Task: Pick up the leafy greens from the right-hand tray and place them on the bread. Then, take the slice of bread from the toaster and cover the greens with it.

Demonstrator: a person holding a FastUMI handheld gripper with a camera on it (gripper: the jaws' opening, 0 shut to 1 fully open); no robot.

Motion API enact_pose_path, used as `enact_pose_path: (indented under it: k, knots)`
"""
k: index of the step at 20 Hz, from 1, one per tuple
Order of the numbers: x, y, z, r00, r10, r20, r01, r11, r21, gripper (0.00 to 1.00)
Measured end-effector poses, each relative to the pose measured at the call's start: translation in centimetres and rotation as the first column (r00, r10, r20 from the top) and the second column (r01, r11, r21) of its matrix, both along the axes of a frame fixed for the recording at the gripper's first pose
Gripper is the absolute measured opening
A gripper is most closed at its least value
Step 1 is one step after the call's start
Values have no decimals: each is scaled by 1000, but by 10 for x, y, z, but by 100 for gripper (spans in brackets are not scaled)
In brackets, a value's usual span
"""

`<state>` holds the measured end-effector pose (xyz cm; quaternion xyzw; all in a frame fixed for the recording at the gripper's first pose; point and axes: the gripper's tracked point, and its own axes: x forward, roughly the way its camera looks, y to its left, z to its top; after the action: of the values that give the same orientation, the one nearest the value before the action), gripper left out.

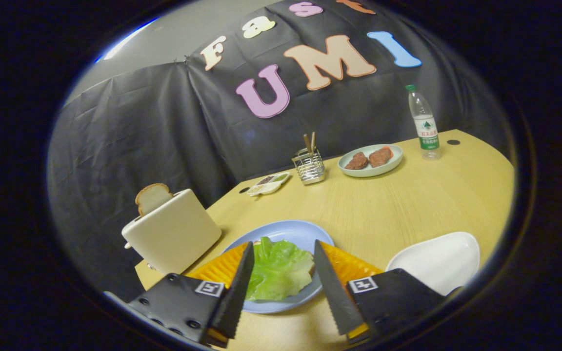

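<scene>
Now the tongs (281, 287) stand released over the near edge of the counter (408, 204), their two fingers (236, 287) spread wide apart and gripping nothing. Between the fingers lie the greens (277, 270), a flat pale leaf spread on a blue plate (291, 233). A thin edge of bread (257, 242) peeps from under the far side of the leaf; whether the leaf covers the whole slice I cannot tell. The fingers hover above the plate, one on either side of the leaf, neither touching it.

Beside the plate, on the left, stands a cream toaster (173, 234) at the counter's edge, tilted in this view, with a slice (152, 196) standing up out of its slot. On the right of the plate, just beyond the right finger, rests a white tray (439, 261).

Farther back on the counter sit a small divided dish (269, 184), a wire holder (309, 168) with sticks in it, and a pale green plate (371, 168) bearing two brown pieces of meat (370, 158). A clear bottle (424, 122) with a green cap stands upright just beside that plate, near the far corner. Black cloth (130, 146) hangs behind everything.
</scene>
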<state>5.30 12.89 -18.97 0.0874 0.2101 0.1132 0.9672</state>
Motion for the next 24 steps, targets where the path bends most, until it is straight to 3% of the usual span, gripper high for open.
enact_pose_path:
  k: [5,15,24]
  knots:
    - [-16,-6,32,995,-14,97,25,994,-110,100]
    - [-21,30,105,981,36,193,2,981,-196,100]
    - [-26,137,187,949,172,265,-109,966,-237,100]
